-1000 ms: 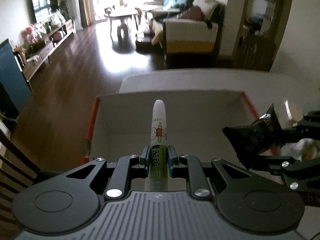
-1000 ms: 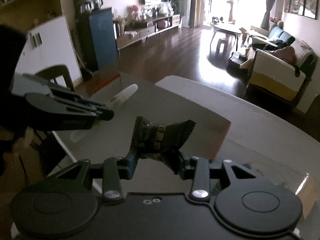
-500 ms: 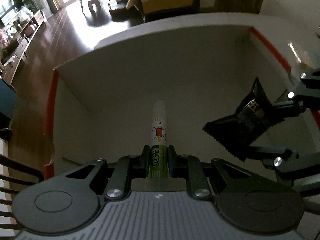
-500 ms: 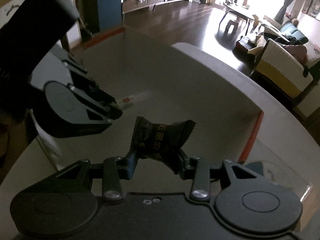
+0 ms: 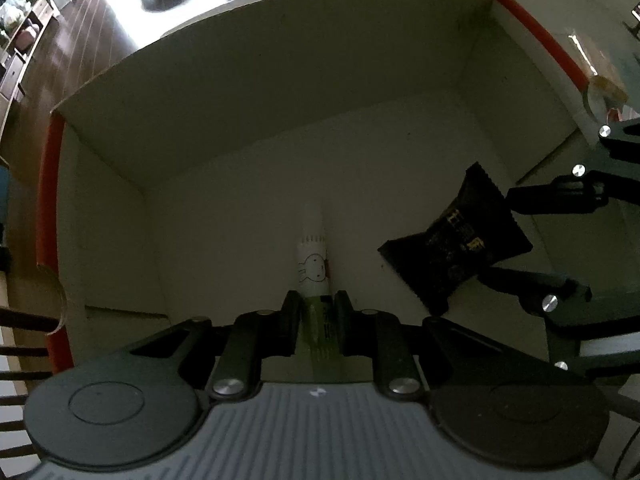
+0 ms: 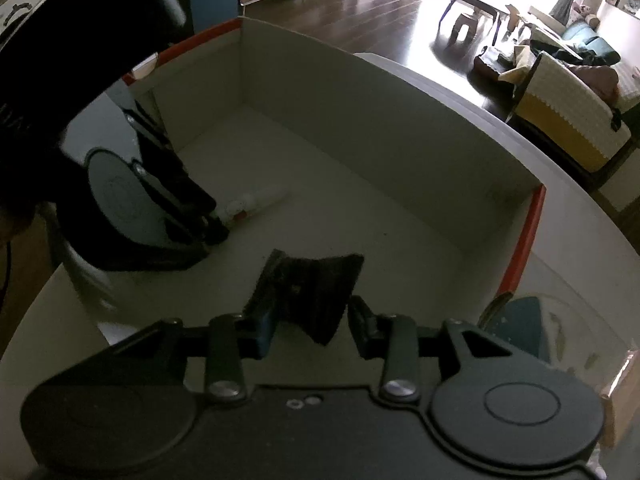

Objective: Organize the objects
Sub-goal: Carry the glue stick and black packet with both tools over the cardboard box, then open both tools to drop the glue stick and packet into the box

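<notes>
Left wrist view shows the glue stick, white with a rabbit drawing and a green lower label, pinched at its lower end by the left gripper, whose jaws sit snug against the tube; its capped tip points down toward the floor of the cardboard box, close to it or just touching, which cannot be told for sure. Just to its right the black snack packet lies between the fingers of the right gripper. In the right wrist view those jaws stand apart with a gap showing on the right side of the packet, so the grip looks released or nearly so, and the packet seems to rest low in the box. The step in hand appears to be setting both items down inside the box. To do it well, the left gripper should lower until the tube lies flat on the floor before parting its jaws, so it does not roll toward the packet; both grippers should then lift straight up, clear of the red-edged walls, without dragging either item along.
</notes>
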Demonstrator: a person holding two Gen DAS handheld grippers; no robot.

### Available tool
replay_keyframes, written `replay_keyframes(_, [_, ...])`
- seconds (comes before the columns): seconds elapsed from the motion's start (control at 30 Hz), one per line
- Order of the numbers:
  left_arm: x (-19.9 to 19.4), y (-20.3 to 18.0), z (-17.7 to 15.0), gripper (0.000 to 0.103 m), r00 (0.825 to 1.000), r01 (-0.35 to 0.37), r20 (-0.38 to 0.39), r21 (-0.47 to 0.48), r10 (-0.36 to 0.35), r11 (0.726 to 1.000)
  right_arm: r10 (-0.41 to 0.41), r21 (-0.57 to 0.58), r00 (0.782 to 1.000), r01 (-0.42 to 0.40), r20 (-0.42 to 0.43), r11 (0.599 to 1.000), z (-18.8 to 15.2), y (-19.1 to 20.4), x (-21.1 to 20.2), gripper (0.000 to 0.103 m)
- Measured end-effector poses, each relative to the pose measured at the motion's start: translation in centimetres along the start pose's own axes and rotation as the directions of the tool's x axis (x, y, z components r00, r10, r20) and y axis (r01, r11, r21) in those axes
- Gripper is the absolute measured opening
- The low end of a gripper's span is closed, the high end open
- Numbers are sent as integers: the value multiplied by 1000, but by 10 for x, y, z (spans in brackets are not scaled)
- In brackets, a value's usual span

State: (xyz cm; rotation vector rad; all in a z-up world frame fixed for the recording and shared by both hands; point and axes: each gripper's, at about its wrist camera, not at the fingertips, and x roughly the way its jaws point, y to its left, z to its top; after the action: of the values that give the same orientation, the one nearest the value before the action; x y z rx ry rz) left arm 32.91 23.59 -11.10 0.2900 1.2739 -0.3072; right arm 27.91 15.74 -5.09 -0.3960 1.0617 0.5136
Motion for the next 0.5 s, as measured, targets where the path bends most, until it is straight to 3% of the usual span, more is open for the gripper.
replay_keyframes(0.13, [-4, 1, -1, 17, 1000, -9, 16, -1, 9, 1000, 15, 1, 1000, -15, 20, 1000, 14, -14, 2, 46])
replay_keyframes(0.2, [-8, 1, -2, 17, 999, -7, 37, -15, 7, 1000, 7, -5, 999, -7, 43, 1000, 14, -16, -5, 54])
replay_keyframes(0.5, [-41, 4, -30, 17, 990, 1, 141, -57, 7, 998, 8, 15, 994, -10, 111, 1000, 11, -24, -37, 61])
